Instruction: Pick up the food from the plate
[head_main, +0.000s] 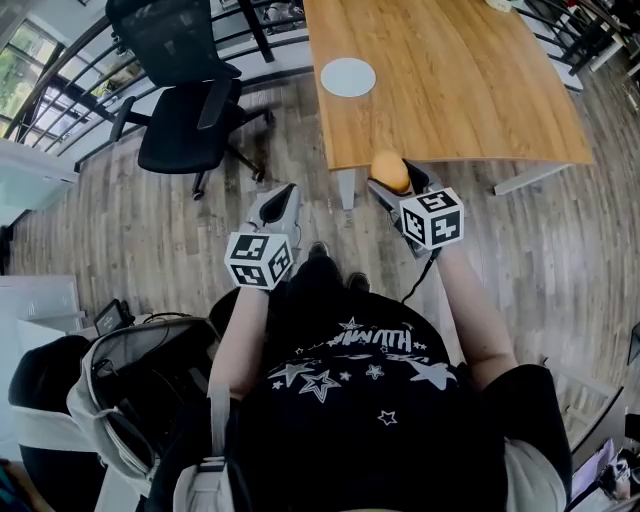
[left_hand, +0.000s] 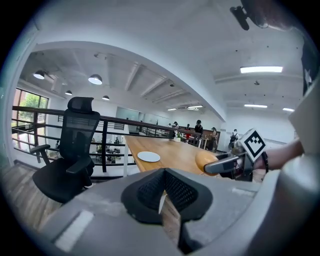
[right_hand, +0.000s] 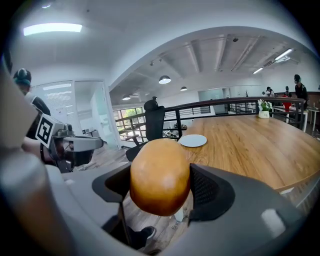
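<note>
Bread roll (right_hand: 160, 176) is sitting clamped in our right tongs (head_main: 392, 182); we are holding the left tongs (left_hand: 163, 199) closed and empty. Beyond both, a plate (head_main: 348, 77) is lying on the table (head_main: 480, 90), with an office chair (head_main: 185, 125) further left.

Left forearm (head_main: 238, 335) and right forearm (head_main: 472, 310) reaching forward, side by side. Left gripper (head_main: 278, 205) hovering, jaws pressed together, gripping nothing. Right gripper (head_main: 395, 180) clamping golden bun (right_hand: 159, 176) between wide-set jaws.
</note>
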